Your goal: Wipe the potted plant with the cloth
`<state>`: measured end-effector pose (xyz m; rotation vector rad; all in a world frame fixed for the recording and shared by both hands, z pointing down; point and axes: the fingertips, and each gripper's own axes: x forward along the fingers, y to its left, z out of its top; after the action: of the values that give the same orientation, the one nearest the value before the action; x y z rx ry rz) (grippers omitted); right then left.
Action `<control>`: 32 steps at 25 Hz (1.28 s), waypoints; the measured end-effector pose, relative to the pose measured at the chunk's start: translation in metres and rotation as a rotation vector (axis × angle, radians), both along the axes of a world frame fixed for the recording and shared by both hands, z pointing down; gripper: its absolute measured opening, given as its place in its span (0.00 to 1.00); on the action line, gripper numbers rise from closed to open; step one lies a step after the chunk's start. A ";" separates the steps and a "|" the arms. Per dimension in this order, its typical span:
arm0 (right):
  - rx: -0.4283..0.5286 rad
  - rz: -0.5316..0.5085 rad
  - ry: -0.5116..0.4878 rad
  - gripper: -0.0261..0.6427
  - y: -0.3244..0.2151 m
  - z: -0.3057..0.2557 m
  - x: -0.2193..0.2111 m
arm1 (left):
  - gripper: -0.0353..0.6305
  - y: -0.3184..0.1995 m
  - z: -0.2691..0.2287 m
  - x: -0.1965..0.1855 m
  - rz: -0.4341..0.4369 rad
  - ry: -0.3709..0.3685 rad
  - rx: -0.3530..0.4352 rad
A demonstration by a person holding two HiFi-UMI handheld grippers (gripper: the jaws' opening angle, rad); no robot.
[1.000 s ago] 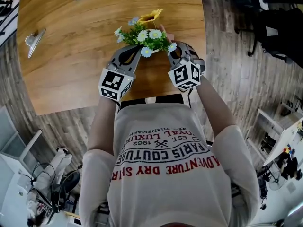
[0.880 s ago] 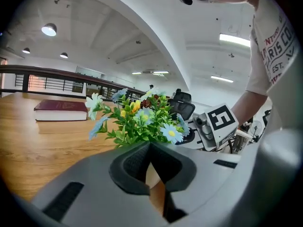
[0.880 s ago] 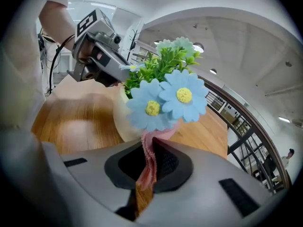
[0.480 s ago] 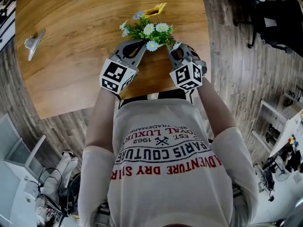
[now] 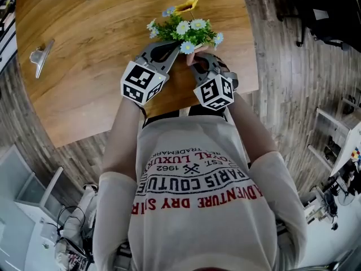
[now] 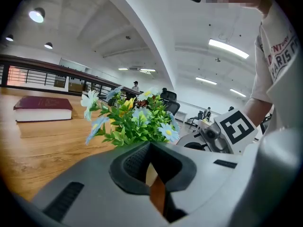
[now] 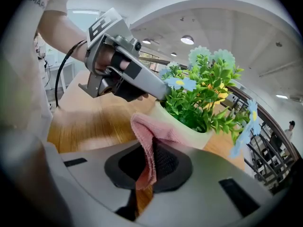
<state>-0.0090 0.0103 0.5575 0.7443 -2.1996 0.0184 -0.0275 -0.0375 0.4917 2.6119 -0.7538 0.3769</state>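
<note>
Two grippers: left gripper (image 5: 171, 45) clenched on pot rim, apparently steadying it; right gripper (image 5: 192, 60) pinching pink cloth (image 7: 147, 141).
Wiping advice: keep cloth flat against cream pot wall, sweep round gently, avoid tipping.
Potted plant (image 5: 186, 30): near edge of wooden table (image 5: 84, 66), right of centre; green leaves, pale blue daisies, one yellow bloom.

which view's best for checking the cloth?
Right gripper view: the pink cloth sits close up, clamped in the right gripper and lying against the pot. Head view: I can't make it out below the flowers. Left gripper view: flowers only, no cloth.
</note>
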 end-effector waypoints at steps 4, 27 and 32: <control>-0.028 0.051 -0.044 0.09 0.001 0.000 -0.014 | 0.08 0.000 0.002 0.000 0.037 0.002 0.000; -0.202 0.310 -0.293 0.09 0.009 -0.014 0.046 | 0.08 0.014 -0.008 0.007 -0.078 -0.034 0.080; -0.191 0.288 -0.243 0.09 -0.018 -0.014 0.101 | 0.08 0.011 -0.007 0.001 -0.255 -0.031 0.040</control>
<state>0.0918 -0.0080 0.5432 0.9848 -2.2557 0.4804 -0.0262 -0.0267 0.4852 2.5096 -1.1000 0.3301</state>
